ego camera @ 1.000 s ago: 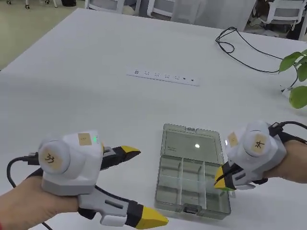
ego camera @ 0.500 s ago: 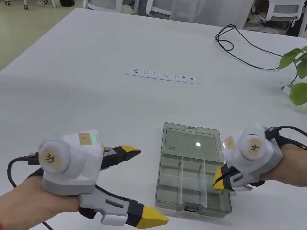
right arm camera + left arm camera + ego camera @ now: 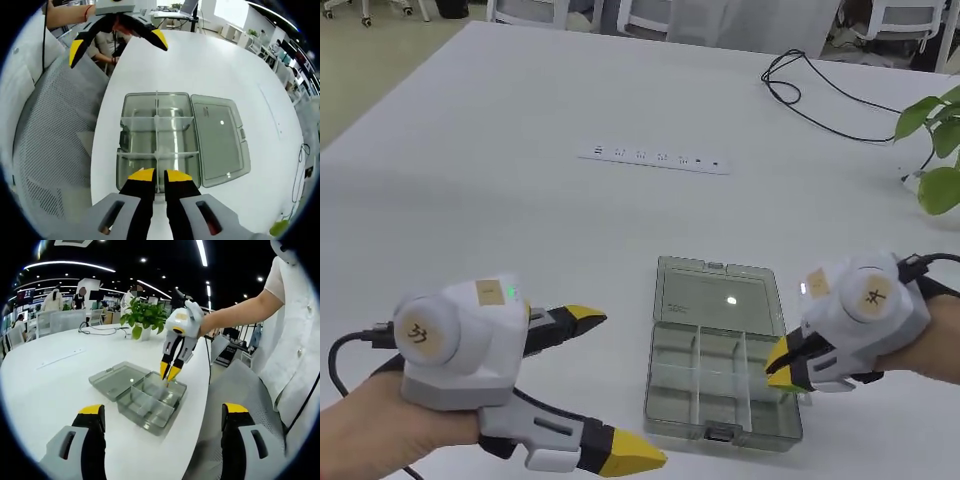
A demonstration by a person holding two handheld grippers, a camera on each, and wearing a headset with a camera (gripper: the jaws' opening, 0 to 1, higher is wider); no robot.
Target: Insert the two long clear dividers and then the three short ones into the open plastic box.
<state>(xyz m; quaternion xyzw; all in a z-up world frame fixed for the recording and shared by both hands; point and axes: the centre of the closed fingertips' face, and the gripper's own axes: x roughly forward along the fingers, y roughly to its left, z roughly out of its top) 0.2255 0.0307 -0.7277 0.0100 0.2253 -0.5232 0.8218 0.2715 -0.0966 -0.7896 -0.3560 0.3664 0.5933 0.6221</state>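
Observation:
The open clear plastic box (image 3: 720,432) lies on the white table, its lid (image 3: 720,297) folded flat on the far side. Clear dividers (image 3: 156,120) split its tray into compartments. My right gripper (image 3: 778,368) hangs over the tray's right edge. In the right gripper view its jaws (image 3: 159,175) are nearly together on a thin short clear divider that runs into the slit between them. My left gripper (image 3: 618,390) is open to the left of the box, with nothing between its jaws, and it points at the box (image 3: 145,407) and the right gripper (image 3: 168,374).
A white power strip (image 3: 655,158) lies further back on the table. A black cable (image 3: 820,90) loops at the back right. A green plant (image 3: 935,150) stands at the right edge. Chairs stand beyond the far end of the table.
My right gripper has risen slightly and eased to the right over the tray's right edge. The left gripper has barely moved; the head camera dipped a little.

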